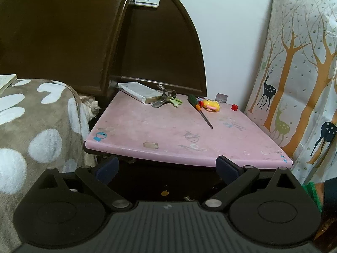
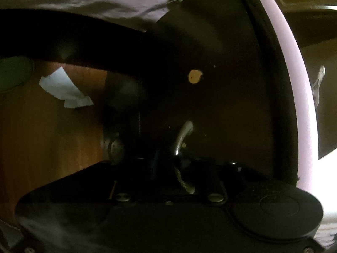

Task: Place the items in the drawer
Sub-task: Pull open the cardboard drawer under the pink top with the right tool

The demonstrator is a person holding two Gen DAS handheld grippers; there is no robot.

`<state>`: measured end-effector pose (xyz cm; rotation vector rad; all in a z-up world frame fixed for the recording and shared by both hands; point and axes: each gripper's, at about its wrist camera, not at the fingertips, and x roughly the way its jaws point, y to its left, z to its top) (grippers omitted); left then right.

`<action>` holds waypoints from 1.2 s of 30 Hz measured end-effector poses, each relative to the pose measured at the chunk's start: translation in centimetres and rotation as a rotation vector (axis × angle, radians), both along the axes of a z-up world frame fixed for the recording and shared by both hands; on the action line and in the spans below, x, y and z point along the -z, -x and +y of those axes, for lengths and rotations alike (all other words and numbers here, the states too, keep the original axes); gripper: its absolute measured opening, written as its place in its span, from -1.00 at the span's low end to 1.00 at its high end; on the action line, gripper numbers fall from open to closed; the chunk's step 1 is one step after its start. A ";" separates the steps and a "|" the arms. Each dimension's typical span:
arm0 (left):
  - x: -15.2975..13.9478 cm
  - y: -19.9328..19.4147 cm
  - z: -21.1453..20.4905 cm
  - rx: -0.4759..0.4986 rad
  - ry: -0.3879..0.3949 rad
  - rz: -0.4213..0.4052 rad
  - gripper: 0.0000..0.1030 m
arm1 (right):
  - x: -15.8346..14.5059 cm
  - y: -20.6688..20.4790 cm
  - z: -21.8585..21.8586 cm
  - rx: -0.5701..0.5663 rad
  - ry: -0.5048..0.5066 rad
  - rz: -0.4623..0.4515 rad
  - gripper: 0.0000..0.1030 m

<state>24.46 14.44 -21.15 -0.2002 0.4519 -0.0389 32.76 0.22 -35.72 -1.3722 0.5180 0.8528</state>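
On the pink nightstand top (image 1: 160, 135) lie a white box (image 1: 140, 91), a metal clip with green scissors (image 1: 168, 100), a green-handled screwdriver (image 1: 199, 109), a yellow toy (image 1: 211, 105) and a small red cube (image 1: 234, 107). My left gripper (image 1: 168, 167) is open and empty, just in front of and below the top's front edge. The dark drawer front (image 2: 221, 97) carries a round yellow sticker (image 2: 195, 76) and a curved metal handle (image 2: 184, 132). My right gripper (image 2: 170, 162) is shut on that handle; its dark fingers are hard to make out.
A bed with a spotted blanket (image 1: 38, 130) is close on the left, a dark headboard (image 1: 73, 33) behind it. A deer-print curtain (image 1: 299, 73) hangs on the right. White crumpled paper (image 2: 65, 90) lies on the wooden floor (image 2: 52, 137) beside the nightstand.
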 end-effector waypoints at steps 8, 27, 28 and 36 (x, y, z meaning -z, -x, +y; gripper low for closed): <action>-0.3 0.2 -0.2 0.010 -0.002 -0.005 0.94 | -0.2 0.9 0.5 0.066 -0.011 -0.021 -0.69; -0.7 1.0 -0.2 0.009 -0.017 -0.020 0.94 | -1.7 9.9 -1.3 0.015 -0.069 0.041 -0.69; -0.7 1.0 -0.2 0.009 -0.020 -0.019 0.94 | -1.7 10.5 -1.4 0.015 -0.071 0.050 -0.69; -0.8 1.2 -0.8 0.018 -0.036 -0.016 0.94 | -1.6 14.3 -1.8 0.026 -0.096 0.094 -0.69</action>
